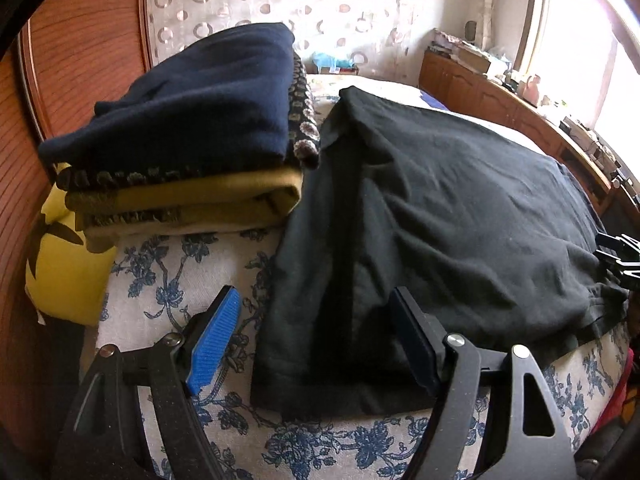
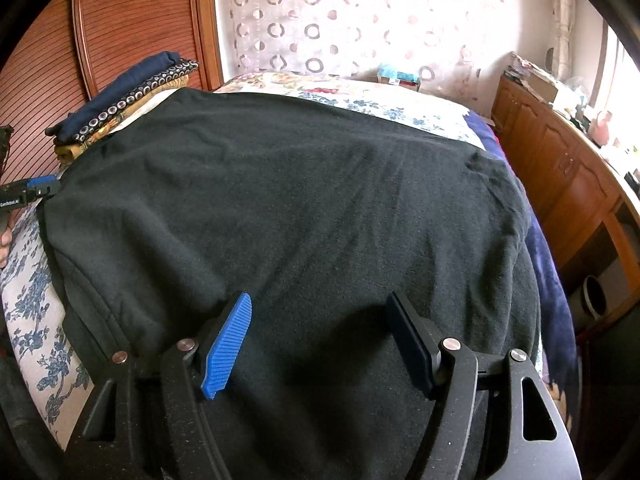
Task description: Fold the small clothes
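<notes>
1. The left gripper (image 1: 316, 340) has its jaws spread wide above the near left edge of the black garment (image 1: 440, 216); nothing is pinched between them. One ribbed blue pad (image 1: 214, 344) hangs over the floral bedcover (image 1: 168, 276), the other pad over the dark cloth.
2. The right gripper (image 2: 320, 344) likewise has its jaws spread apart, both pads above the black garment (image 2: 300, 208) at the lower middle of its frame, with only loose cloth below and no fold gripped.
3. The black garment is a soft, matte knit with shallow wrinkles, lying flat across the bed and filling the centre of both views; a long fold ridge runs along its left side in the left wrist view.
4. The bedcover is pale with blue flower sprigs.
5. The left wrist view shows up close, in the upper left, a stack of folded clothes (image 1: 180, 148): a navy fleece-like piece on top, a dark piece with ring prints, then mustard cloth. A yellow cushion (image 1: 64, 272) sits beside it at the left edge.
6. The right wrist view shows the same stack (image 2: 120, 100) small and far in the upper left, the garment's full spread, and the tip of the left gripper (image 2: 36, 188) at the left edge.
7. Both views show a ribbed wooden headboard (image 1: 80, 48), circle-patterned curtain (image 2: 360, 20) and wooden cabinets (image 2: 560, 176) on the right.
</notes>
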Available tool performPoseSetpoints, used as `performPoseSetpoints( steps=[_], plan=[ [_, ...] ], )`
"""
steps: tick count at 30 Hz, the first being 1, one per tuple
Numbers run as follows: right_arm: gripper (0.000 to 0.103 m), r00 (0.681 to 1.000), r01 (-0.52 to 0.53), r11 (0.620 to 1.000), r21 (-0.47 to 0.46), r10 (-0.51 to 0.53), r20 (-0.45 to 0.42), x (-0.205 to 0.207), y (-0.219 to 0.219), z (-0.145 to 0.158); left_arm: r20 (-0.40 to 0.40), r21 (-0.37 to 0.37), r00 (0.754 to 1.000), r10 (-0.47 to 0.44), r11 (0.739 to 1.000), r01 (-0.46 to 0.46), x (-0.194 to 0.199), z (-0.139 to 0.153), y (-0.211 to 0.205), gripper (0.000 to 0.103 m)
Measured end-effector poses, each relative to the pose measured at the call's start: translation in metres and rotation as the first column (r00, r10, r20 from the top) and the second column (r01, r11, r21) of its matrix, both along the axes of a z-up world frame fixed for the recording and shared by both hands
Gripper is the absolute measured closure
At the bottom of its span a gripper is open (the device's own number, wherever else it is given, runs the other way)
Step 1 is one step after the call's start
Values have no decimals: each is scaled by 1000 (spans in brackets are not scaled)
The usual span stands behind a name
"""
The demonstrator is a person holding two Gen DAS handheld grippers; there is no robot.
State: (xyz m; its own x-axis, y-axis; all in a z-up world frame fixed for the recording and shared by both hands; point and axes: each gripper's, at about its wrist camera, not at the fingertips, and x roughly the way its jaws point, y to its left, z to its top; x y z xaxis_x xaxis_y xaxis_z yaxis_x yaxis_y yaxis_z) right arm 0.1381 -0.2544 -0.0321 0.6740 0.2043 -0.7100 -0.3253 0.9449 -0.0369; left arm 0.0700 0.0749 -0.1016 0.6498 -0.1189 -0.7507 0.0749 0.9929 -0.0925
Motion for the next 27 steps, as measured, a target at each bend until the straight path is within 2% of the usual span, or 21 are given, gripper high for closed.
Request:
performPoseSetpoints(
  steps=[7,10,13,15,18,27],
  plan=[
    [31,1000,-2,1000,1,2,1,-6,-4,1,-3,16,1000,-19,1000,19,-3,-1,-4,25],
    [31,1000,-2,1000,2,2,1,-6,-4,1,-1,-8,999,-50,999,50,-4,1,-7,25],
    [31,1000,-3,1000,2,3,1,-6,-4,1,2,-26,998,-64,998,64,-5,3,-8,35],
    [31,1000,-4,1000,2,4,2,-6,-4,1,5,-26,998,-68,997,68,-6,3,-9,47],
    [31,1000,-4,1000,2,4,2,-6,-4,1,5,-24,997,-72,997,72,-6,4,-9,60],
    [31,1000,-7,1000,4,7,3,-7,-6,2,3,-6,998,-67,998,67,-5,4,-12,61]
  ],
)
